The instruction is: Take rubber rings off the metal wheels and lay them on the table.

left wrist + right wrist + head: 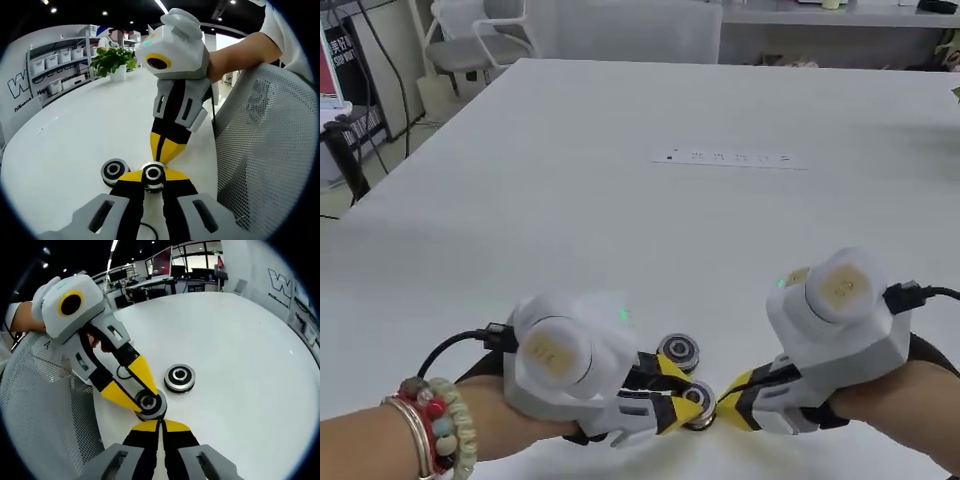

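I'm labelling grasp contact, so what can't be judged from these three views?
Head view: the clamped wheel is mostly covered by the left gripper and right gripper.
Right gripper view: whether the right gripper pinches the rubber ring; its closed tips hide the contact.
Head view: print on the white strip, too small to read.

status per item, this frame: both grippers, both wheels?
left gripper: shut on the near wheel.
right gripper: jaws together, tips at the near wheel's rim; pinching anything, cannot tell.
far wheel: flat on the table, free, dark rubber ring looks on.
near wheel: flat on the table, clamped, its ring looks on too.
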Tool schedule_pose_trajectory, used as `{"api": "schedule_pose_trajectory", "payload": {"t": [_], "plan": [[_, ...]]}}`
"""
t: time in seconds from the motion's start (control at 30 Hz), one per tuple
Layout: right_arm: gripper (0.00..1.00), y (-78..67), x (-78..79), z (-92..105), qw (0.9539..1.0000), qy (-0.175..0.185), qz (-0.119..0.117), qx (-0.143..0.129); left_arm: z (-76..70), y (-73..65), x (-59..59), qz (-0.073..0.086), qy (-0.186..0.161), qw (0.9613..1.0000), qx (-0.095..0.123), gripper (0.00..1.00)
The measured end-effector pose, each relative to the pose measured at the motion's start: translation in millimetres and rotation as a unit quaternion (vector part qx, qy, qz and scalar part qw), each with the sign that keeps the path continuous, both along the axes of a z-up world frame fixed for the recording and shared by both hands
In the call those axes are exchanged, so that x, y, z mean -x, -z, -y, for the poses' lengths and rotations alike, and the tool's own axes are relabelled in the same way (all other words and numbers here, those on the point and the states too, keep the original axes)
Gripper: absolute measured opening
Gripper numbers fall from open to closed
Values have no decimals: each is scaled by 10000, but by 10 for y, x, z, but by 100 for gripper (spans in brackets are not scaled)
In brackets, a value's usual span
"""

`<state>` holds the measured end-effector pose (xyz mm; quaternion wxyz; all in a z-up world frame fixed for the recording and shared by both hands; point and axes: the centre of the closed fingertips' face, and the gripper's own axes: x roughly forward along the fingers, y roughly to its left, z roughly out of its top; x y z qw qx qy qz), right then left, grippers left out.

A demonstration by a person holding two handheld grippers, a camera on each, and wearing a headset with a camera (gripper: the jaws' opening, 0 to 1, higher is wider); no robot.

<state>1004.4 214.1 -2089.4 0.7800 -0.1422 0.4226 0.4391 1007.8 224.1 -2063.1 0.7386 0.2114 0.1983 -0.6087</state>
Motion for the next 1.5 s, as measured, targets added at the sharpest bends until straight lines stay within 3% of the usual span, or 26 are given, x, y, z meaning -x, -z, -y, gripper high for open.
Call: {"api": "schedule_pose_trajectory", "payload": {"t": [0.17,0.23,0.27,0.33,0.43,0.47,0.57,0.67,0.77,0.97,1.2,1.5], "plan": [[0,1,-2,14,10000,30,-17,73,-1,5,-2,-5,37,10000,2,8],[0,1,-12,23,9995,271,-182,-25,0,6,-2,-7,39,10000,3,8],[0,4,-46,81,9992,387,-119,74,-1,8,-1,-20,34,10000,3,8],[0,-21,-84,121,9988,475,-82,6,0,9,1,-26,29,10000,4,8],[0,-104,-92,83,9949,807,-324,-506,1,8,1,-8,34,10000,-5,8],[0,-114,-109,90,9947,814,-304,-552,0,9,1,-13,29,10000,-3,8],[0,-121,-123,114,9971,626,-58,-424,1,8,1,-19,28,10000,4,8],[0,-91,-89,102,9986,412,4,-338,1,8,0,-11,33,10000,0,8],[0,-61,-32,103,9997,-91,202,-93,2,7,2,-8,37,10000,2,8],[6,-49,34,51,9994,-285,167,-127,2,6,1,0,45,10000,3,8],[20,-61,64,-48,9980,-442,206,-412,1,3,3,-7,51,10000,31,8],[22,-57,77,-113,9962,-662,387,-416,-4,1,5,-32,49,9999,90,8]]}}
